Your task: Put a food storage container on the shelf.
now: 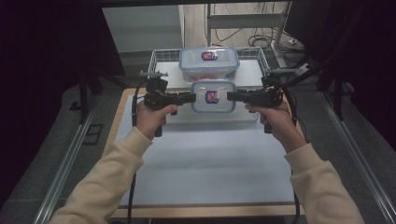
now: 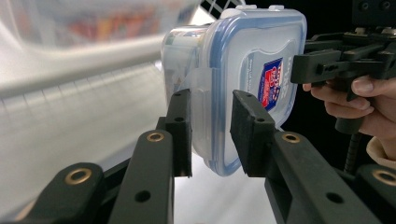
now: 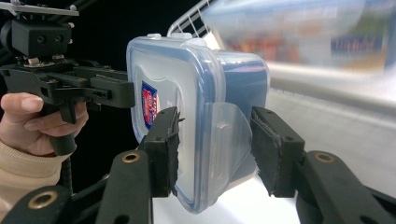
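While it is being held above the white table (image 1: 201, 158), the small clear lidded box (image 1: 213, 95) with its blue seal and red-blue label is being clamped at opposite ends by the left gripper (image 1: 191, 97) and right gripper (image 1: 229, 96). Its contents cannot be told. Just behind, a larger lidded box (image 1: 208, 63) is being kept in a wire basket (image 1: 161, 58), holding something orange.

- We've got a wooden table (image 1: 122, 100) with a pale mat (image 1: 205, 158) on top
- Grey carpet floor (image 1: 51, 135), cables (image 1: 243, 35) trailing behind
- Pretty dark on both sides
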A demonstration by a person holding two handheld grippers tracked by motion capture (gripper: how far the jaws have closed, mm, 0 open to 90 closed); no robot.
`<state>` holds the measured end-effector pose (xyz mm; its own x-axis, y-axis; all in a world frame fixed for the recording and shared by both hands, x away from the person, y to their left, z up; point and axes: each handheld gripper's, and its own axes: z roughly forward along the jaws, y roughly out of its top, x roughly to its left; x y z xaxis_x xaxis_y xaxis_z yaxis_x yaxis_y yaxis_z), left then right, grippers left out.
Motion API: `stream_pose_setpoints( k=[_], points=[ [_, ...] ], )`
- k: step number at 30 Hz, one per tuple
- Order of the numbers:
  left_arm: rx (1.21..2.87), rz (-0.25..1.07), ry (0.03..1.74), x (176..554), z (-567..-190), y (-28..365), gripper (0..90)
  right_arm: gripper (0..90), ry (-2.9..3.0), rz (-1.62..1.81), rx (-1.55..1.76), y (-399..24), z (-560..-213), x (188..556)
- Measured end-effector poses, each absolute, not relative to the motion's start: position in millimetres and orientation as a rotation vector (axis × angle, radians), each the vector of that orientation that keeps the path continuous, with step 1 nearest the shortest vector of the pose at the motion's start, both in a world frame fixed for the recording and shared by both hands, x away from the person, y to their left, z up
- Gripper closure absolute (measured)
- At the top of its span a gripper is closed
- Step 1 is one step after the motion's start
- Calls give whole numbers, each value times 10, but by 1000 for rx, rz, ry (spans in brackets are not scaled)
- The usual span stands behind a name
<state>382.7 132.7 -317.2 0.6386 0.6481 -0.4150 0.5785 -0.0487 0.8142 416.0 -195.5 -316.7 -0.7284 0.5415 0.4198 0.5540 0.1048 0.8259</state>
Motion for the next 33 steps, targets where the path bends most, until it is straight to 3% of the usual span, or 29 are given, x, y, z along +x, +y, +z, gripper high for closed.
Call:
stream_pose_setpoints(
  k=[18, 33],
  points=[
    [1705, 97, 989, 4551, -2465, 1512, 708, 537, -2311, -1801, -1098, -1796, -2492, 4911],
    [1700, 55, 1097, 5169, -2501, 1564, 707, 534, -2284, -1699, -1181, -1678, -2464, 5570]
  ],
)
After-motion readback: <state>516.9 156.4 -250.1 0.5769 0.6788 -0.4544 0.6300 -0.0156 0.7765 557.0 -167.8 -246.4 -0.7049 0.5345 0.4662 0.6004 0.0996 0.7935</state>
